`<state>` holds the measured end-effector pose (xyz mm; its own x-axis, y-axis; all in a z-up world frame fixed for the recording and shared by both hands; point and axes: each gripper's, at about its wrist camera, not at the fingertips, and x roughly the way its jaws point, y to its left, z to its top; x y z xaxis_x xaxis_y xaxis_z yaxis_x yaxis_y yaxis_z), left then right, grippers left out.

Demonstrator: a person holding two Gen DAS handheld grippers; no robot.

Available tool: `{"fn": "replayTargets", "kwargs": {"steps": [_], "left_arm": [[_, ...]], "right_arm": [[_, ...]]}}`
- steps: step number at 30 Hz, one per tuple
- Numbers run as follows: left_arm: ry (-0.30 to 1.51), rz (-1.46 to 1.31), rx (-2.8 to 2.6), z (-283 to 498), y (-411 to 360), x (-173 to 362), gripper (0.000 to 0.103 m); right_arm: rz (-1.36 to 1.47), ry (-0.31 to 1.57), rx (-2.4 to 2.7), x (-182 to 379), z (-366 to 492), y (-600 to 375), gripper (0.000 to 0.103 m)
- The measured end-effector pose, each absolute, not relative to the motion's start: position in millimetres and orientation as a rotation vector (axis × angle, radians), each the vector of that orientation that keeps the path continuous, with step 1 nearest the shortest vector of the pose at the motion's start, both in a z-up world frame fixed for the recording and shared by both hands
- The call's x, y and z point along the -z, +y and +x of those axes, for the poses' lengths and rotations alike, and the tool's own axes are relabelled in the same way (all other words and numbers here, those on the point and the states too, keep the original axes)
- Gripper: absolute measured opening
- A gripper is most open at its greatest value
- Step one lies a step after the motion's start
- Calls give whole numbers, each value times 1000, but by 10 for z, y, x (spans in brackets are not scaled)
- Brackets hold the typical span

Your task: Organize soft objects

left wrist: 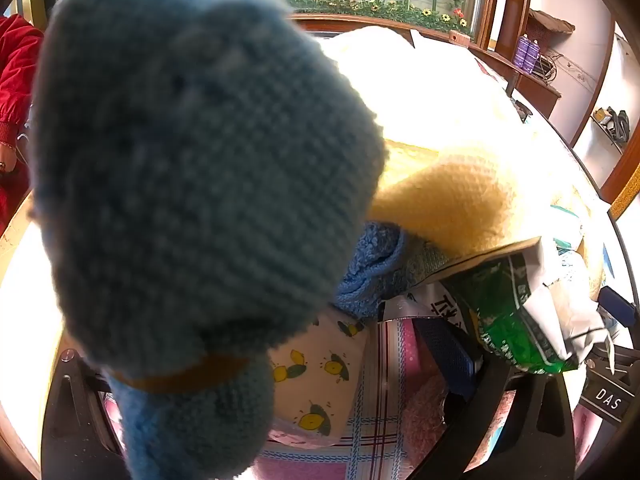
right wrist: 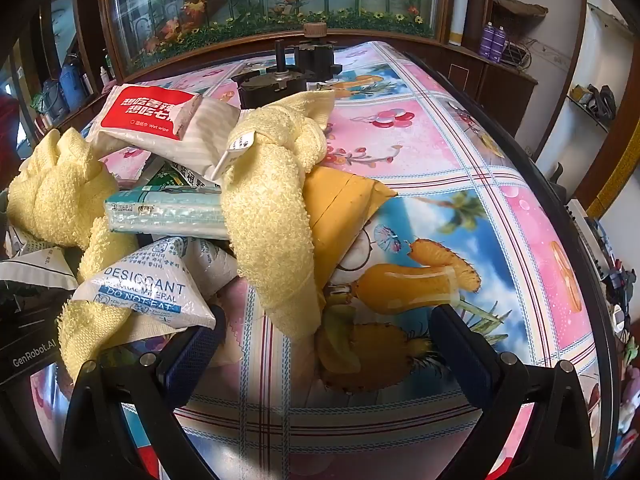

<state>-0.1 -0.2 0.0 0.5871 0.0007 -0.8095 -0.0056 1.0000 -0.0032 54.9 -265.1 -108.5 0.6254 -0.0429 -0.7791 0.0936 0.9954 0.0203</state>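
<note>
**Already loaded on the left, free on the right**

Leftmost, the left tongs [left wrist: 280, 400] carry a blue knitted toy [left wrist: 192, 168], which rises from between the fingers and fills most of the left wrist view. Its narrow neck, ringed by a yellow band, sits low in the frame, and its bulk stands upward and away from the camera, so its long axis runs roughly along the fingers. Only the right finger [left wrist: 472, 392] shows clearly; the other is hidden behind the wool, yet the toy appears clamped at the neck. Below it lie a lemon-print pouch [left wrist: 316, 384], a blue cloth [left wrist: 372, 268] and a green packet [left wrist: 508, 320], with a yellow knitted piece [left wrist: 448, 200] further right.

Moving right, the right tongs [right wrist: 324, 344] stand wide apart and hold nothing, hovering low over the patterned table [right wrist: 460, 184]. The pile lies ahead and to their left: a desiccant sachet [right wrist: 148, 292] touches the left finger [right wrist: 196, 348], and a yellow towel [right wrist: 272, 216], knotted near its top, hangs down toward the gap between the fingers. Its long axis runs nearly straight away from the camera, in line with the fingers. A wet-wipe pack [right wrist: 160, 116] and a pale tissue pack [right wrist: 168, 212] rest further back.

The right hand seems the nearer to the towel; a short advance, shifted slightly left, would likely bring its lower end between the fingers.
</note>
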Motion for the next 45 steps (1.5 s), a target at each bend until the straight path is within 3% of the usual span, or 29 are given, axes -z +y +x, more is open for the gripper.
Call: {"fn": "replayTargets", "kwargs": {"steps": [45], "left_arm": [[943, -16, -29, -6, -20, -1, 103]], "right_arm": [[69, 893, 110, 1081, 551, -2619, 103]]}}
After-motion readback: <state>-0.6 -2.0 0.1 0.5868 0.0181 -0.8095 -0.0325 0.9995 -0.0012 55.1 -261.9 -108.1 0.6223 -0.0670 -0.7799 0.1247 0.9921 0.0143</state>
